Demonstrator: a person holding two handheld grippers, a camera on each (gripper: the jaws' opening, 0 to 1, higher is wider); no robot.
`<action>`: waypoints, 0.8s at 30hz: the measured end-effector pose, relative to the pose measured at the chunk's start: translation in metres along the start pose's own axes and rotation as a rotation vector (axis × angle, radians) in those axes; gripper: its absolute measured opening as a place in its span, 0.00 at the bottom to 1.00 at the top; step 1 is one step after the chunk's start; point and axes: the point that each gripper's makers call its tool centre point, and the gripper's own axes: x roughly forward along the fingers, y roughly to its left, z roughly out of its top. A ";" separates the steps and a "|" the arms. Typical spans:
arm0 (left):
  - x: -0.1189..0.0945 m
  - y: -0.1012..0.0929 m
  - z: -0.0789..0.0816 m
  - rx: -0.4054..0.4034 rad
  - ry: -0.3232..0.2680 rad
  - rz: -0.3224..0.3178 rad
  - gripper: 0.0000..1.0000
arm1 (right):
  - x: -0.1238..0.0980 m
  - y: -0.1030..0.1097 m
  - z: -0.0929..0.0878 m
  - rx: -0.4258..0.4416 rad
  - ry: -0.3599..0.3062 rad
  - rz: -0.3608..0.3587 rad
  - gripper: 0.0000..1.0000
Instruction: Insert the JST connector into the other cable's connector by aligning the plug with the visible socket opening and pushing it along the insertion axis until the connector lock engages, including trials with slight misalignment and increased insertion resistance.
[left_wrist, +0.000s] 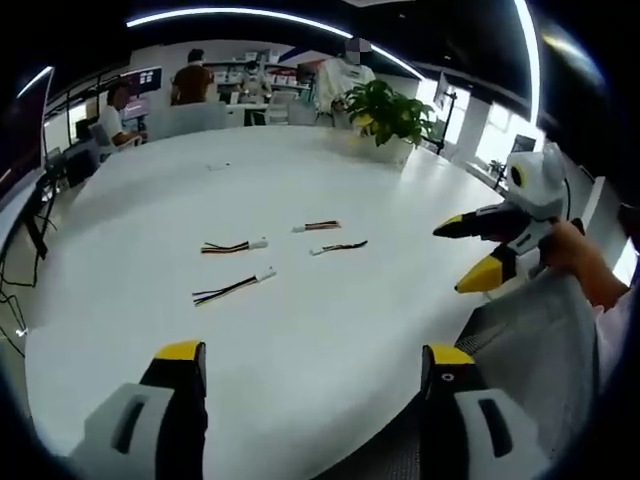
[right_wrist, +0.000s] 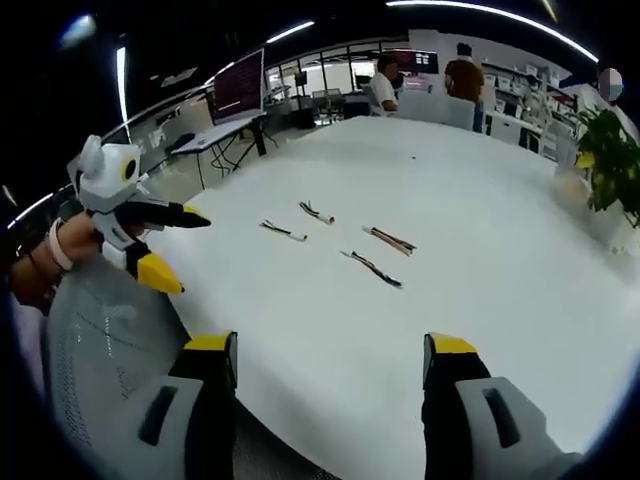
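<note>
Four short cables (left_wrist: 262, 258) lie loose mid-table (left_wrist: 330, 340), well ahead of both grippers. Your left gripper (left_wrist: 315, 362) and right gripper (right_wrist: 330, 352) both stand wide open, holding nothing. Reach in and pinch each cable just behind its white connector (left_wrist: 266, 273), so plug and socket face squarely.

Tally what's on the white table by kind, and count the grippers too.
Cables with connectors: 4 (first, second, third, fourth)
Potted plant: 1
Grippers: 2, left gripper and right gripper, both open, holding nothing
Total: 7
</note>
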 end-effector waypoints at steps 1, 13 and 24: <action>0.000 -0.001 0.002 0.006 -0.005 -0.003 0.87 | 0.000 0.001 0.001 0.001 -0.003 0.008 0.72; -0.010 0.005 0.017 0.013 -0.047 -0.005 0.87 | -0.001 0.004 0.013 -0.104 0.003 0.040 0.68; -0.010 0.016 0.041 0.075 -0.073 0.004 0.86 | -0.011 -0.026 0.024 -0.196 0.024 -0.044 0.65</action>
